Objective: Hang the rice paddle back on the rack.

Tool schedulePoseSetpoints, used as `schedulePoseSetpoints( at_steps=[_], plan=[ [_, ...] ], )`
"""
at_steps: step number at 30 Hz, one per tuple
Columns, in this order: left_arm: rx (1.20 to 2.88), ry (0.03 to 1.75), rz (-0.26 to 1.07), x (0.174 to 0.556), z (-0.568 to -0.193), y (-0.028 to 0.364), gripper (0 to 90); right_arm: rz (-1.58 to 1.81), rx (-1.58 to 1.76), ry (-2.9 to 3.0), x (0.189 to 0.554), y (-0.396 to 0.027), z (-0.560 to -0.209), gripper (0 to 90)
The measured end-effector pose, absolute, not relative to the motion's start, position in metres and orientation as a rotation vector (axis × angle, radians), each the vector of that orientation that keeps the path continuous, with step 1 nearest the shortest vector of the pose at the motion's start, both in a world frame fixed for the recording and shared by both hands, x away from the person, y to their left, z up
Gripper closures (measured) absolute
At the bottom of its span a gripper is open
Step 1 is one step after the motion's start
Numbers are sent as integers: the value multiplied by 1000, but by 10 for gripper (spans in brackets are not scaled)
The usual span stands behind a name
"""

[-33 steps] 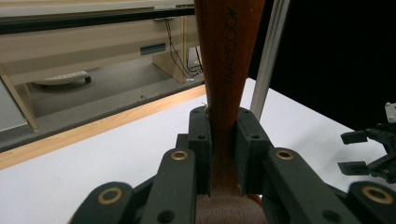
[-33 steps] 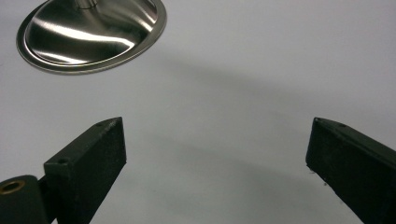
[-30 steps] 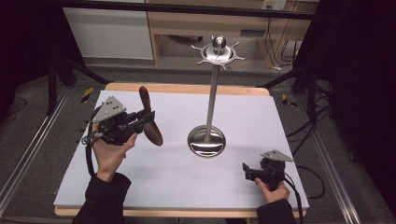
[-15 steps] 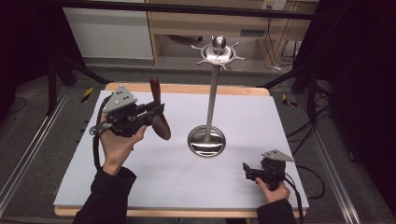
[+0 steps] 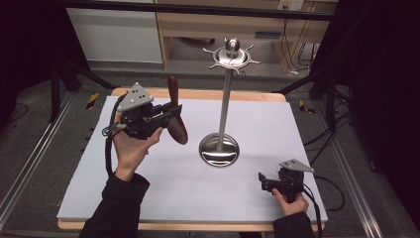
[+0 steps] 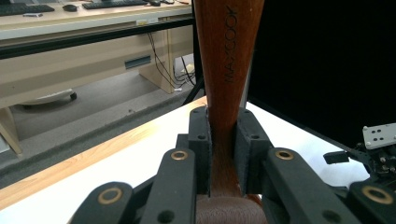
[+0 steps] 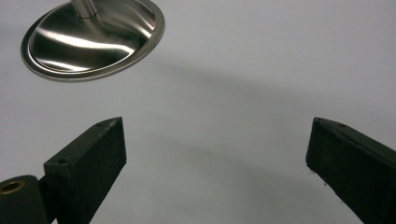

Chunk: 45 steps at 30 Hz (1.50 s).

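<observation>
Wooden spoon (image 5: 176, 116) was clamped by its handle in the left gripper (image 5: 168, 115), lifted at nine o'clock of the steel stand (image 5: 221, 106), not yet hung, while the right gripper (image 5: 264, 179) sat open at five o'clock.

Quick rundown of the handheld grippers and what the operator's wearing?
Both grippers are black, with two flat rectangular jaw pads on linkage arms joined by brass-coloured rivets. The left gripper and right gripper each carry a grey three-cornered plate with small holes on top. A black cable trails from each. The person wears dark long sleeves.
</observation>
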<state>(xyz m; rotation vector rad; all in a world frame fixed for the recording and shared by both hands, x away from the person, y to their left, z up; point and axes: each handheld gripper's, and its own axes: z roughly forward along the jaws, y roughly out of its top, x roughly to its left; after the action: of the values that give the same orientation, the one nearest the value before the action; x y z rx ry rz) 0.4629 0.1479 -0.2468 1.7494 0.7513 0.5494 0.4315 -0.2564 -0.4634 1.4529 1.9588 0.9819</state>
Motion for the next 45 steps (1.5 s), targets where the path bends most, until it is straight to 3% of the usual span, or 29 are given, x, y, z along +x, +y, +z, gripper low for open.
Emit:
schedulePoseSetpoints(
  at_steps=[45],
  plan=[
    [1783, 676, 534, 479, -227, 99, 780, 993, 1451, 1963, 432, -256, -463, 54]
  ],
)
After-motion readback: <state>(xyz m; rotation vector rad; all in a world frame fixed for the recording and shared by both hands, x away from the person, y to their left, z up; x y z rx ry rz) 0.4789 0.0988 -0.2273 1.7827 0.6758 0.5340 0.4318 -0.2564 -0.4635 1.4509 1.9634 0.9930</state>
